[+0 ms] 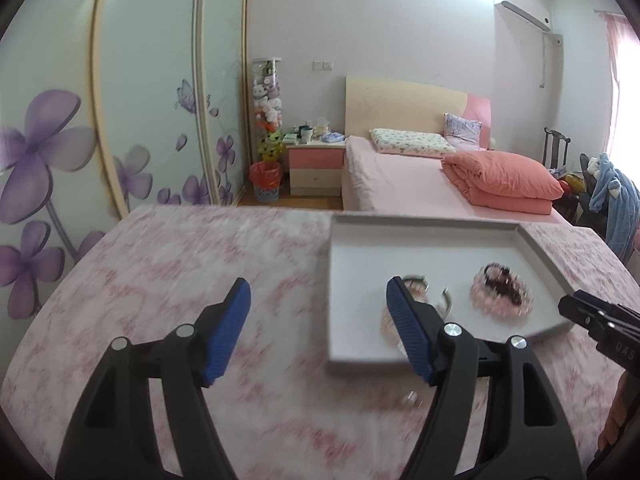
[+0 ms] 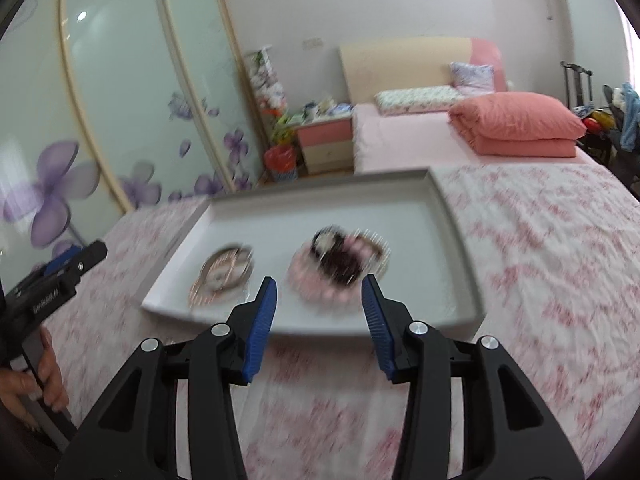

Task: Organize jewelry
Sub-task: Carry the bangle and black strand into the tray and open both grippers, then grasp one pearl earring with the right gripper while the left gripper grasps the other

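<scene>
A shallow grey tray (image 1: 420, 222) (image 2: 320, 184) lies on a table with a pink-patterned cloth (image 1: 180, 264). Inside it rests a pile of pink bead bracelets with a dark bead bracelet on top (image 1: 502, 294) (image 2: 336, 268). To their left lie metal bangles (image 1: 444, 300) (image 2: 224, 274), partly hidden by my left finger in the left wrist view. My left gripper (image 1: 318, 284) is open and empty, over the cloth at the tray's left edge. My right gripper (image 2: 319, 280) is open and empty at the tray's near edge, in front of the bead pile.
A small shiny item (image 1: 412, 398), blurred, lies on the cloth in front of the tray. Beyond the table are a pink bed (image 1: 400, 176), a nightstand (image 1: 316, 168) and a wardrobe with flower-print doors (image 1: 120, 120). A person's hand (image 2: 44, 380) holds the left gripper's handle.
</scene>
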Tool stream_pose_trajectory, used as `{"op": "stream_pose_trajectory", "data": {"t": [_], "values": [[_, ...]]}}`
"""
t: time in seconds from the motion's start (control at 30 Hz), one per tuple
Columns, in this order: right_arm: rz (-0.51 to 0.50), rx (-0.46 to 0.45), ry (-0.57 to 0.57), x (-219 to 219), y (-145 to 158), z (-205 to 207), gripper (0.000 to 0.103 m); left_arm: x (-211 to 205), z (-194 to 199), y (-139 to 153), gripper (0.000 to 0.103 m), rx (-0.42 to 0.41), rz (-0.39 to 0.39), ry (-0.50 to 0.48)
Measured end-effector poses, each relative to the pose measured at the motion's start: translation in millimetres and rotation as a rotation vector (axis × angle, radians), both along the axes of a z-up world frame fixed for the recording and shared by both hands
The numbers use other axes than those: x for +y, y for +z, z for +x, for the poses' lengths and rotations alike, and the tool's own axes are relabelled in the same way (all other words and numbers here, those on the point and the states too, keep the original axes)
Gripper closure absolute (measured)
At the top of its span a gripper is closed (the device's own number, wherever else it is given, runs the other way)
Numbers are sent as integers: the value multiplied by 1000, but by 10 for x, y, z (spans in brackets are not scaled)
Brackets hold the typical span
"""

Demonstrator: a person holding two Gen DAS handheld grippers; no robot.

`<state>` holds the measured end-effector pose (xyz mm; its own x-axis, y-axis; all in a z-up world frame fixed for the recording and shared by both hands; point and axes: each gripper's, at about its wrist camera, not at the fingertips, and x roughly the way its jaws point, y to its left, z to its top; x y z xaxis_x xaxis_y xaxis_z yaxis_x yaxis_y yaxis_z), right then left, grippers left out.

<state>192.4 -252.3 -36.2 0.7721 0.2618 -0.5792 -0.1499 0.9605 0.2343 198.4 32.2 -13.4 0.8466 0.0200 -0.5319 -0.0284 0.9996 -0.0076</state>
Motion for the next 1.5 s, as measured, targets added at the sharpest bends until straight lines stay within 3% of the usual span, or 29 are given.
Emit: {"op": "stream_pose_trajectory", "data": {"t": [0.33, 0.73, 1.0, 1.17, 1.5], "values": [[-73, 136, 123, 590, -275, -45, 76, 442, -321, -158, 31, 57, -52, 65], [-150, 221, 90, 850, -459, 83, 82, 570, -409, -188, 31, 66, -72, 73], [-188, 210, 75, 899, -455, 104, 86, 472, -409, -204, 31, 76, -65, 53], [-182, 210, 69, 779, -451, 30, 86, 322, -418, -230, 31, 98, -53, 9], [-237, 212, -97, 29, -457, -52, 86, -216, -374, -386, 28, 177, -5, -138]]}}
